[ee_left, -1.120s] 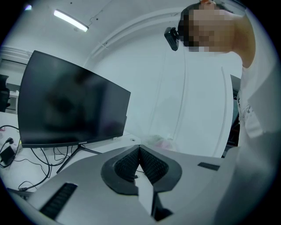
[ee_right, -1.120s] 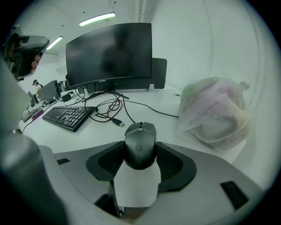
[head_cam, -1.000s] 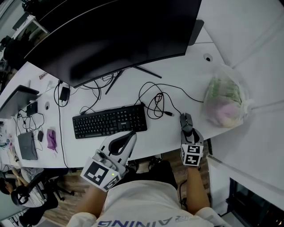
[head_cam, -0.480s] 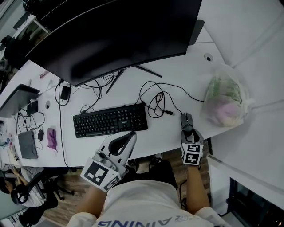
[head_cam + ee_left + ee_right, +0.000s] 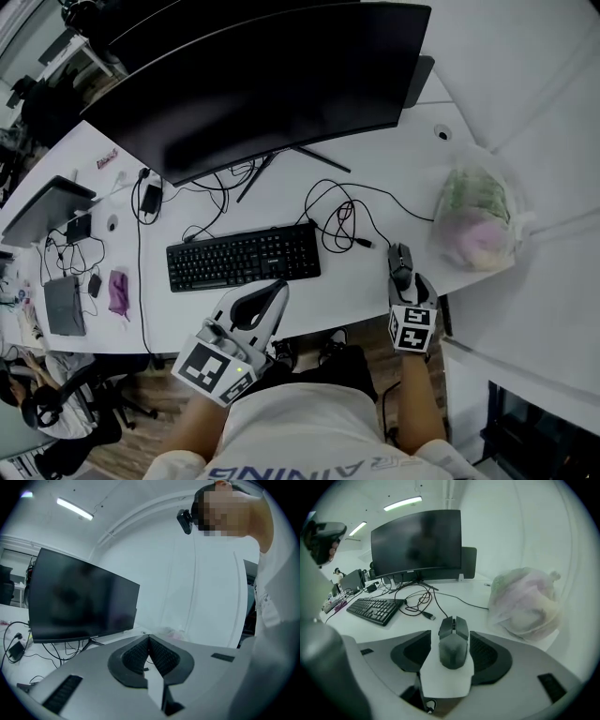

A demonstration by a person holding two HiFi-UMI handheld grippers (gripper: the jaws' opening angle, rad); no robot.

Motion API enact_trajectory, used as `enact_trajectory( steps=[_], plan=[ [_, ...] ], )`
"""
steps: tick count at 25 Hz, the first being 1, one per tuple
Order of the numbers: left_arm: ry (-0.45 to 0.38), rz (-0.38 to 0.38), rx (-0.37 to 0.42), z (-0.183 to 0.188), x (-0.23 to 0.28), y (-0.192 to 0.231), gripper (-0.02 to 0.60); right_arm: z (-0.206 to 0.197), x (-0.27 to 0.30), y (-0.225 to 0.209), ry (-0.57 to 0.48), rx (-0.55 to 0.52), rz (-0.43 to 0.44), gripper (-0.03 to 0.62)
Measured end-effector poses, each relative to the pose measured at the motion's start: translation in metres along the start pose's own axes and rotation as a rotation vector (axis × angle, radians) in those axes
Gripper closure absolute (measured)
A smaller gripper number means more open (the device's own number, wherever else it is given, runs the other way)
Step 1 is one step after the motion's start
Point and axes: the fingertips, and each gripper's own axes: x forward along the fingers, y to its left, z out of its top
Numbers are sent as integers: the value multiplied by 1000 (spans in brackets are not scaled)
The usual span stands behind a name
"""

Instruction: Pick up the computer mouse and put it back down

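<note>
Two grippers sit at the near edge of the white desk point(image 5: 394, 178).

Right gripper point(image 5: 403, 278): its jaws are opening, with the computer mouse point(image 5: 453, 641) between them. The dark mouse lies flat on the desk, its cable end pointing away from the person. The ribbed pads point(image 5: 483, 651) flank its sides without pressing. A strip of desk shows on the mouse's left, and the right pad stands just beside it. In the head view the mouse point(image 5: 400, 263) lies near the desk's front right edge, between the keyboard point(image 5: 244, 256) and the plastic bag point(image 5: 478, 220).

Left gripper point(image 5: 149, 639): its jaws are closed, tips meeting, with nothing between them. In the head view it point(image 5: 279, 287) hovers at the front edge of the desk, just below the keyboard's right end.

Other items: a curved monitor point(image 5: 253, 84), screen dark, stands behind the keyboard. A tangle of black cables point(image 5: 337, 220) lies between the monitor stand and the mouse. The bag holds greenish and pink contents, which cannot be identified.
</note>
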Motion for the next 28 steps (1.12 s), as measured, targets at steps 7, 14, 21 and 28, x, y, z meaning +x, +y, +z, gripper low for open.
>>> enact_trajectory(
  steps=[7,14,21,28],
  plan=[
    [-67,-25,-2,20,-18,-7,574,48,-41,8,-140,-9,-10,352],
    [-132,-43,9,36,-34,-12,574,97,-84,10,-256,-29,-19,395],
    [-190,-66,27,53,-44,-18,574,135,-127,14,-362,-51,-42,430],
    [-213,-93,38,61,-52,-24,574,164,-167,22,-450,-85,-76,521]
  ],
)
